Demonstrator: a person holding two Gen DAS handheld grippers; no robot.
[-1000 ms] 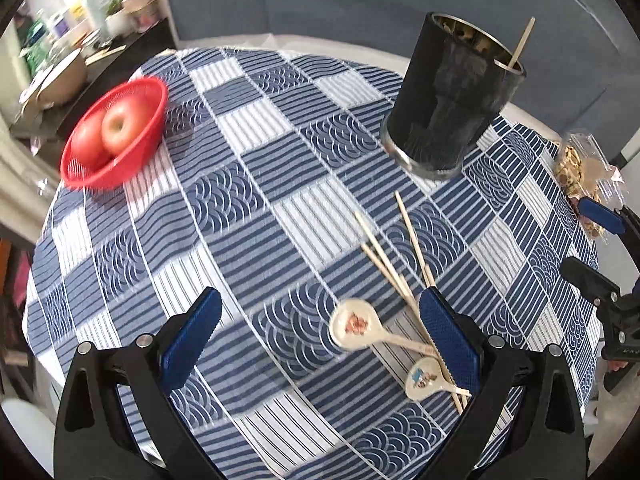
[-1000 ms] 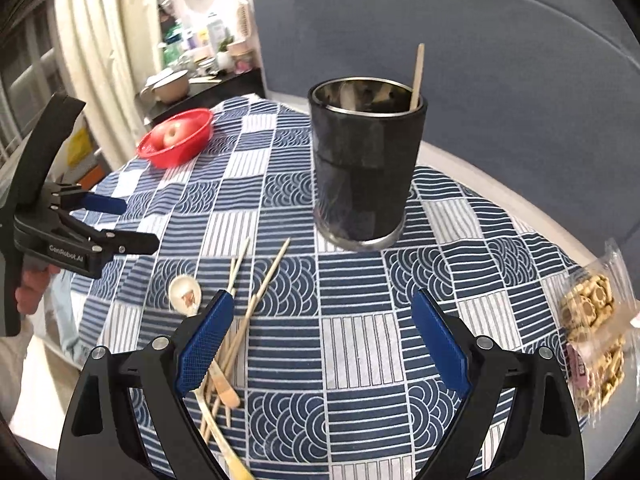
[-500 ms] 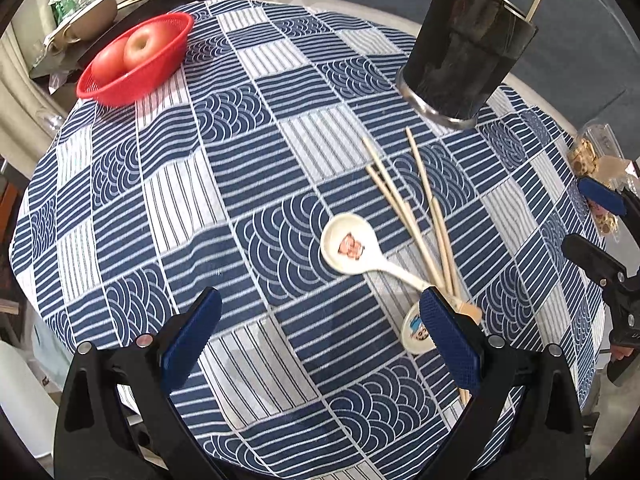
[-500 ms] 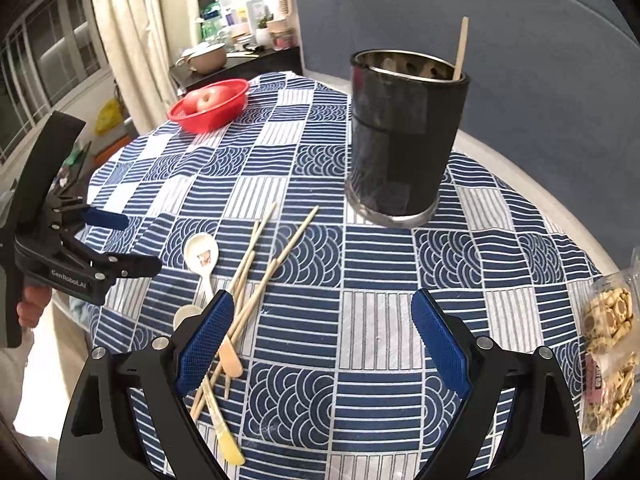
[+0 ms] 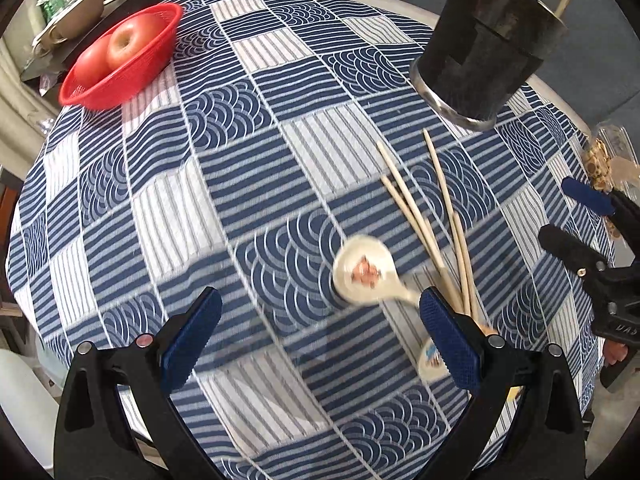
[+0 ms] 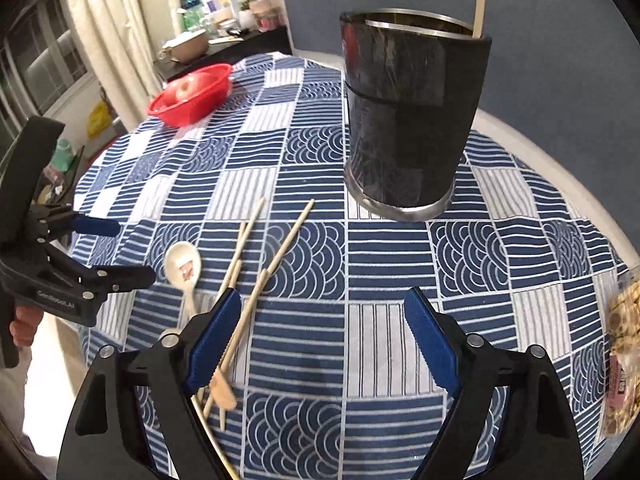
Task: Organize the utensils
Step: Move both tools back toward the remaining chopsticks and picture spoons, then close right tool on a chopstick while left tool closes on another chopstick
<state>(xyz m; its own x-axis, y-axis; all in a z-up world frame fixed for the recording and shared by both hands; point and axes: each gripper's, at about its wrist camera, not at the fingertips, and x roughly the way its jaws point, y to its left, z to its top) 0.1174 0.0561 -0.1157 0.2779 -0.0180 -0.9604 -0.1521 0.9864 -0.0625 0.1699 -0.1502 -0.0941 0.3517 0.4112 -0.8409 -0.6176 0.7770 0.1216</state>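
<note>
A tall black utensil cup stands on the checked tablecloth with one wooden stick in it. Several wooden chopsticks lie loose in front of it. A white ceramic spoon lies beside them, a second spoon partly hidden. My left gripper hangs open above the cloth, its right finger over the spoon handle. My right gripper is open with its jaws closing; only cloth lies between them, the chopstick ends by its left finger.
A red basket with apples sits at the far left edge of the round table. A clear bag of snacks lies at the right edge. A blue sofa back rises behind the table.
Both grippers have sunk toward the table, so the spoons and chopsticks look larger and closer. The right jaws stand a little narrower than before.
</note>
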